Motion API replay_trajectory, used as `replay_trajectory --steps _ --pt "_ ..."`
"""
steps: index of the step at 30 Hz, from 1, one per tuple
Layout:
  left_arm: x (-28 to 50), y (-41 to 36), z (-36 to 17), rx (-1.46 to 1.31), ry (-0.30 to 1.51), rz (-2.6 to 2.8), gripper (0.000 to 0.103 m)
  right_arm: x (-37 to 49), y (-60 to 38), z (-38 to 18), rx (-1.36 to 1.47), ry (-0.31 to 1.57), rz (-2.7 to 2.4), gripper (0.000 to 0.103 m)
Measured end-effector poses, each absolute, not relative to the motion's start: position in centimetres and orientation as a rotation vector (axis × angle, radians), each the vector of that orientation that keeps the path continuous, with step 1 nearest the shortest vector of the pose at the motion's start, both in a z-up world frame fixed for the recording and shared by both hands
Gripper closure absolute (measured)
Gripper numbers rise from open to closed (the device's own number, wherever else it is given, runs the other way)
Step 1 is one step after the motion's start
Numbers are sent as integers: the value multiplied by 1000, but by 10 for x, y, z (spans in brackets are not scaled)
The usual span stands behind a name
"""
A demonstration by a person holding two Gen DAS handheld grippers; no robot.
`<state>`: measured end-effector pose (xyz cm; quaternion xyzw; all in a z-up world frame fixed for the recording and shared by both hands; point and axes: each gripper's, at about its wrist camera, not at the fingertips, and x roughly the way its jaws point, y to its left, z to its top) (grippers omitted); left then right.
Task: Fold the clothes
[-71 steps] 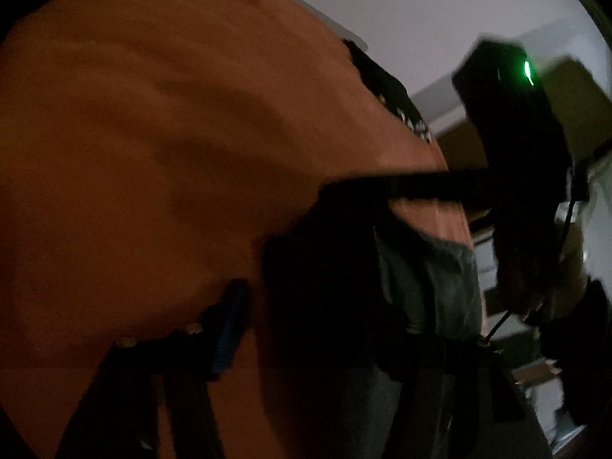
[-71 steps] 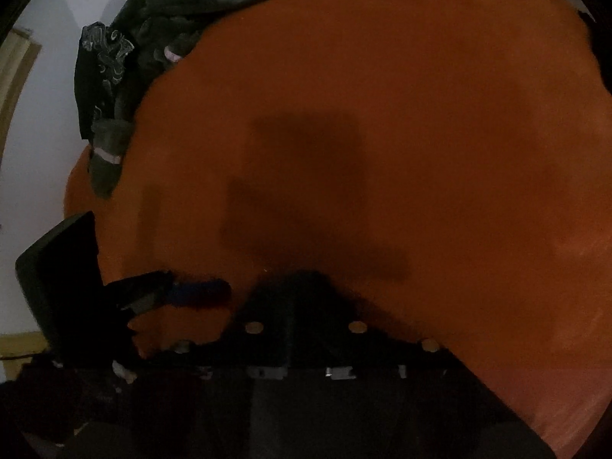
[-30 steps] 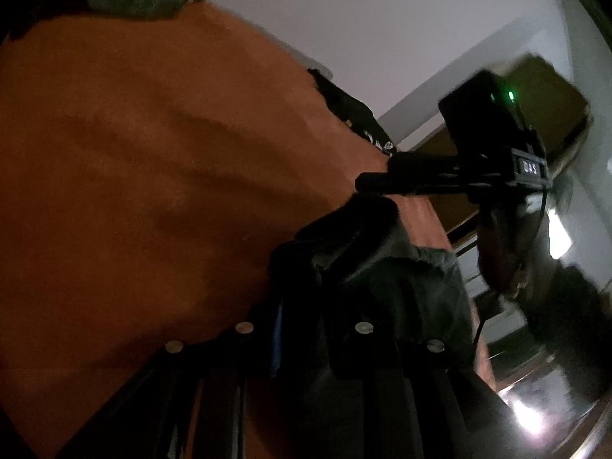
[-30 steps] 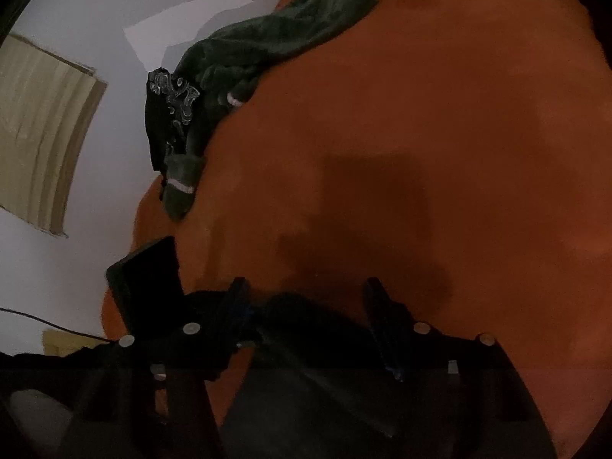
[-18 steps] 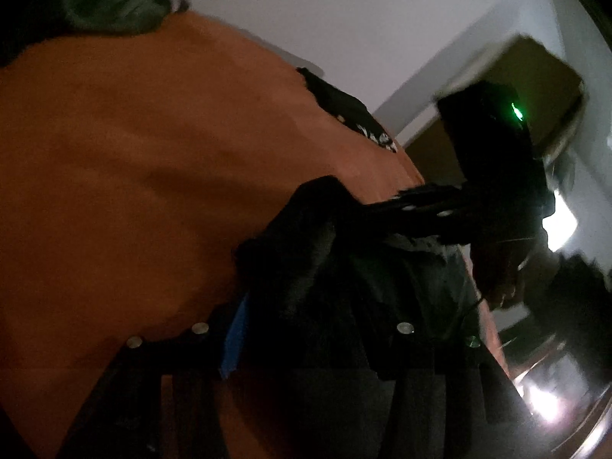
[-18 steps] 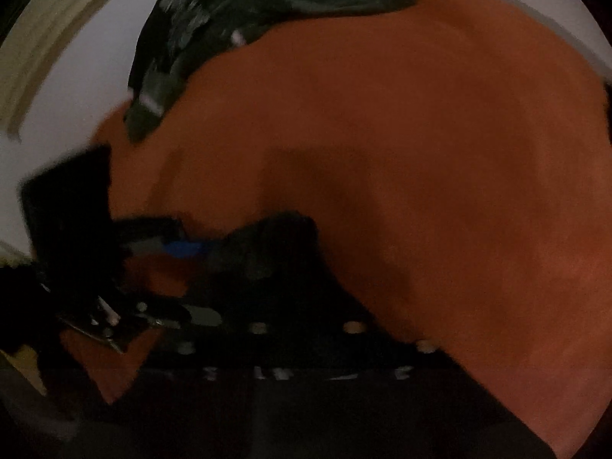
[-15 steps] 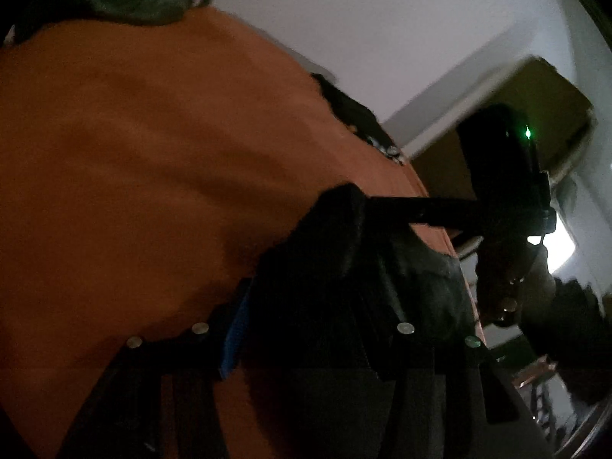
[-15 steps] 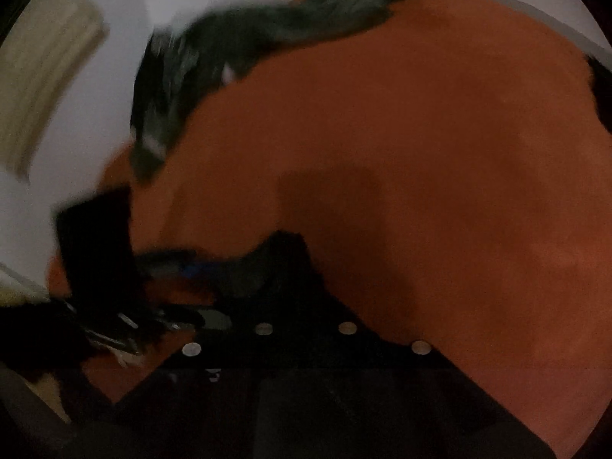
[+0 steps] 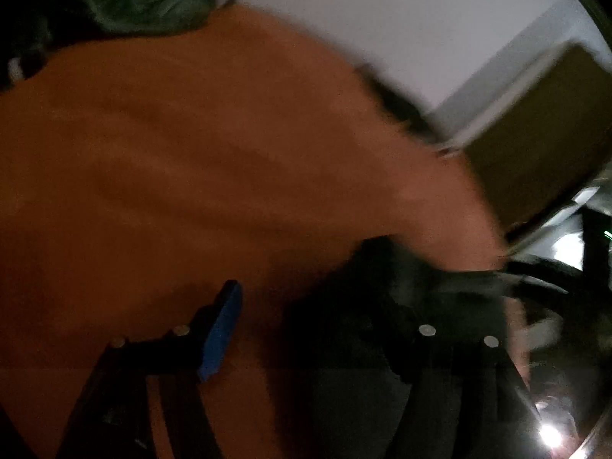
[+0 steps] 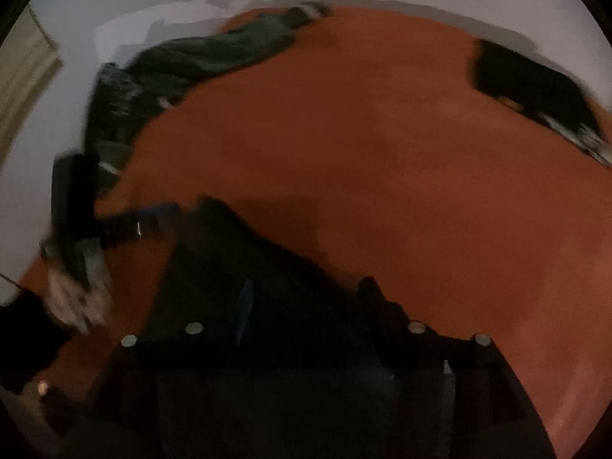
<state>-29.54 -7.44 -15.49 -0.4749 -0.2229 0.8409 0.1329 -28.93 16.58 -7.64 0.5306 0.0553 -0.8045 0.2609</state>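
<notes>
A: Right wrist view first: your dark garment [image 10: 244, 267] lies crumpled at the near edge of the orange cover [image 10: 382, 145], partly between the spread fingers of your right gripper [image 10: 306, 306]. Those jaws are opening and their pads are not pressing the cloth

B: And my left gripper [image 9: 317, 317]?

A: Opening too, with the blue pad [image 9: 220, 332] well clear of the fabric; the garment sits by the other finger, but the blur hides whether it touches. Your left hand [image 10: 74, 302] shows at the near left edge

B: Anything further out?

A: A green garment [image 10: 199, 57] lies bunched along the far left edge, and a black item [image 10: 528, 80] sits at the far right corner
</notes>
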Motion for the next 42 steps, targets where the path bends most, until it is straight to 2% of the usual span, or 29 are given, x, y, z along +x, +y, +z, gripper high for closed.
replay_trajectory --steps 4,5,6,9,11,15,17,18,19,20,21,22,24,27,32,35,38,42 --pt "-300 -65 -168 -1466 -650 2511 34 -270 252 -109 1583 211 -2453 46" --pt "-297 -64 -161 -1460 -655 2546 34 -268 279 -116 1626 169 -2521 46" --pt "-294 -63 -154 -1454 -660 2581 34 -264 304 -116 1627 38 -2574 46" --pt "-293 -57 -130 -1376 -676 2657 34 -253 324 -100 1497 -154 -2654 47" --pt "-298 -39 -116 -1354 -559 2695 34 -248 310 -85 1342 -132 -2625 47" --pt "-311 10 -107 -1354 -270 2733 33 -259 251 -91 1255 -2 -2456 47" --pt "-317 23 -119 -1392 -174 2730 33 -270 222 -107 1282 173 -2381 64" --pt "-322 25 -128 -1427 -149 2737 33 -277 213 -116 1305 259 -2357 82" --pt "-328 21 -138 -1474 -163 2735 33 -286 218 -123 1331 264 -2361 87" --pt "-333 16 -149 -1523 -222 2724 32 -299 231 -127 1356 171 -2370 89" --pt "-338 11 -160 -1570 -282 2711 28 -311 242 -131 1382 105 -2390 97" --pt "-339 4 -168 -1579 -383 2684 27 -319 248 -136 1415 130 -2442 103" --pt "-336 -8 -167 -1550 -505 2667 27 -332 261 -155 1497 261 -2543 103" --pt "-328 -8 -146 -1531 -479 2698 27 -328 284 -152 1547 153 -2584 103" --pt "-291 0 -107 -1434 -455 2676 27 -264 287 -96 1331 88 -2643 103" --pt "-252 4 -88 -1349 -441 2695 26 -217 280 -85 1296 28 -2551 103" --pt "-219 14 -79 -1328 -356 2659 26 -172 282 -89 1323 7 -2505 103" --pt "-154 33 -97 -1419 -189 2500 26 -117 299 -101 1363 -28 -2487 103"
